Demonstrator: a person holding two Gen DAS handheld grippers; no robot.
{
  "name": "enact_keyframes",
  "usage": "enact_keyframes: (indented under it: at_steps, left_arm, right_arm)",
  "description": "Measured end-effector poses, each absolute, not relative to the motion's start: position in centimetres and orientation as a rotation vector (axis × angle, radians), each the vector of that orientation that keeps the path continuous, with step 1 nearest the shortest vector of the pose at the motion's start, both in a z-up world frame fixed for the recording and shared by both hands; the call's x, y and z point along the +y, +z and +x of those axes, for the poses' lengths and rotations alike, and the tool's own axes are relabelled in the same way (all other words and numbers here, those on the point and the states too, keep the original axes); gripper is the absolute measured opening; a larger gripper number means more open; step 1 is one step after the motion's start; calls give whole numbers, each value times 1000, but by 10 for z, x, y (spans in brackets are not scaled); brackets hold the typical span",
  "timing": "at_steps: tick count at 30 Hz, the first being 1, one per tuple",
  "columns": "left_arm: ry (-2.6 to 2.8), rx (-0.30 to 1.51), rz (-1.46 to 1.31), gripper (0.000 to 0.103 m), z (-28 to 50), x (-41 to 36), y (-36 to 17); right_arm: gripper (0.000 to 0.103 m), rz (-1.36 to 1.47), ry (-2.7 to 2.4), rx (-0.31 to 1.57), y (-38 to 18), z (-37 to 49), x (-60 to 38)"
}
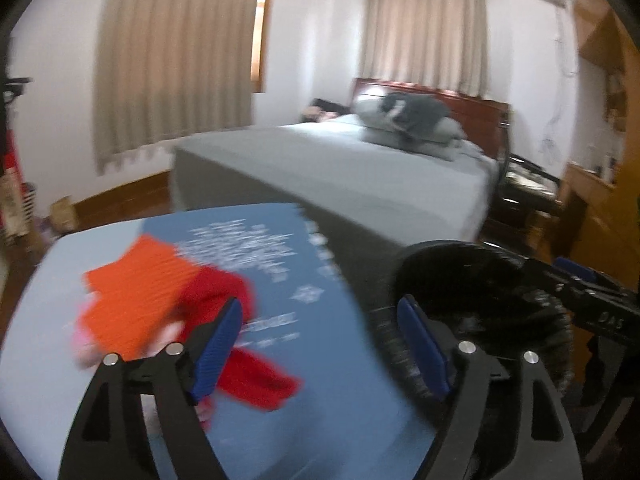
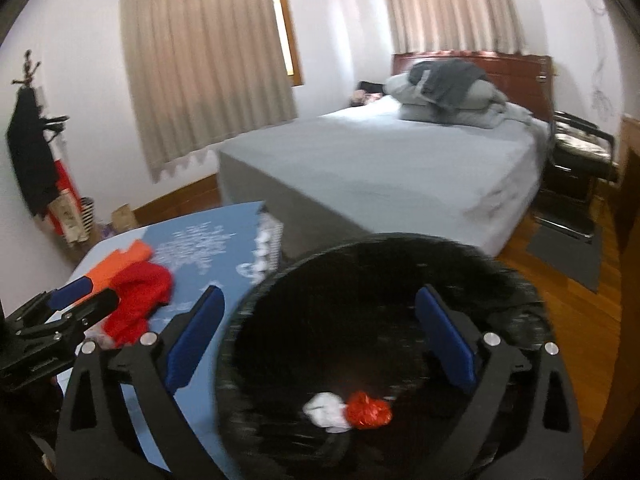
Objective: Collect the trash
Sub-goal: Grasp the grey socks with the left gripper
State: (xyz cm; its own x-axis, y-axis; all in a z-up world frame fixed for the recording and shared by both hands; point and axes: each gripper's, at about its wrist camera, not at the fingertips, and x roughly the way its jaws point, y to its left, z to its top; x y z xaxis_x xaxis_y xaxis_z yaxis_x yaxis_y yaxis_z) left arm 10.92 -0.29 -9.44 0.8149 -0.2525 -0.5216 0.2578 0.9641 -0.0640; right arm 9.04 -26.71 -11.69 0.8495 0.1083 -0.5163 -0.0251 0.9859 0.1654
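A black round bin [image 2: 360, 280] stands to the right of a blue table [image 2: 208, 248]. Inside it lie a white crumpled scrap [image 2: 326, 408] and a red crumpled scrap [image 2: 368, 410]. On the table lie an orange sheet [image 1: 132, 296] and a red wrapper [image 1: 224, 300], with something pale pink under them [image 1: 84, 348]. My left gripper [image 1: 320, 344] is open over the table's right part, its left finger by the red wrapper; it also shows in the right wrist view [image 2: 86, 294]. My right gripper [image 2: 320, 340] is open and empty above the bin. The bin also shows in the left wrist view [image 1: 480, 280].
A bed [image 2: 400, 160] with grey sheets and piled pillows stands behind the table and bin. A black chair [image 2: 576, 160] and a grey mat [image 2: 568, 252] are at the right on the wooden floor. Curtains hang at the back. Bags and a coat stand [image 2: 32, 152] are at the left wall.
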Motion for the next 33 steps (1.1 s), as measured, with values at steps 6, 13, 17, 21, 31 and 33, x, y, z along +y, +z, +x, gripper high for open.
enact_keyframes:
  at_steps: [6,13,17,21,31,33]
  left_arm:
    - [-77,589,-17,81,98,59,-109]
    - [18,651,-43,81,97,90,-137]
    - [22,682,-46,81,102,94,-152]
    - [20,712,-56,81,108,94,-164]
    - [-39,776,-84,57,121,86,-179]
    - [-47,765,-85,52,117,88,-176]
  right_arm:
    - [95,118,196,578,-124,102,-211]
    - [95,71,271,608,-136,111,-169]
    - [95,57,280,631,-144,115,-161]
    - [95,49,279,643,-150,116,-159]
    - [95,35,283,649,-152,118,-156]
    - [95,31,287,649,-152,118,-155]
